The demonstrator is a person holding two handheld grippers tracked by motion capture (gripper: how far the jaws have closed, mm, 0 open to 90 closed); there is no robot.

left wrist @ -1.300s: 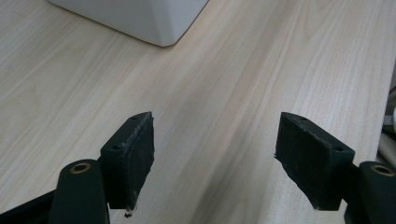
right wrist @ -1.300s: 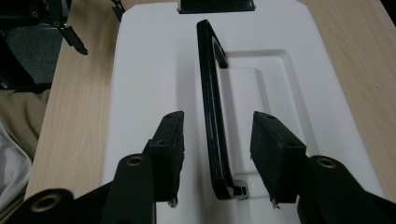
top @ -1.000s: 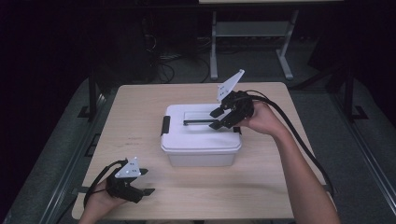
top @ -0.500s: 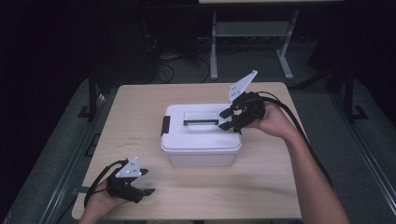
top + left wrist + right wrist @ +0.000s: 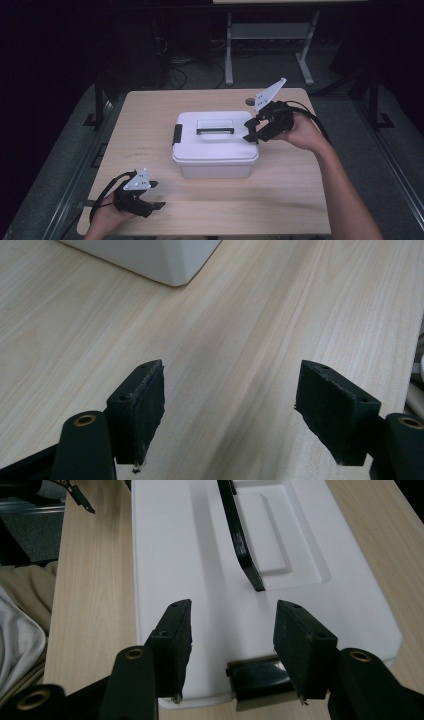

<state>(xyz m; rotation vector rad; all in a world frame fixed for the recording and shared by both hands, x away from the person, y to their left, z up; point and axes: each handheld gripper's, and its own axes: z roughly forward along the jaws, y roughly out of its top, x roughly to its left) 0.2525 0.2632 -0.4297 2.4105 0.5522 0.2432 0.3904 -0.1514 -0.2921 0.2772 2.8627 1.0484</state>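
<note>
Now poised over the black end latch [image 5: 258, 676] of the white storage box [image 5: 215, 142], right gripper [image 5: 251, 131] half-open and just widening, nothing between, ready to work the clasp.

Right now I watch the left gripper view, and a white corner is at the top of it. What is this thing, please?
Observer: It is a white box with its lid on. The high view has it in the middle of the table.
Operator: Where is the right gripper?
Observer: The right gripper is at the box's right end, over the lid's edge.
Operator: Does it hold something?
Observer: No. In the right gripper view its jaws stand open on either side of a black latch and do not press it.
</note>
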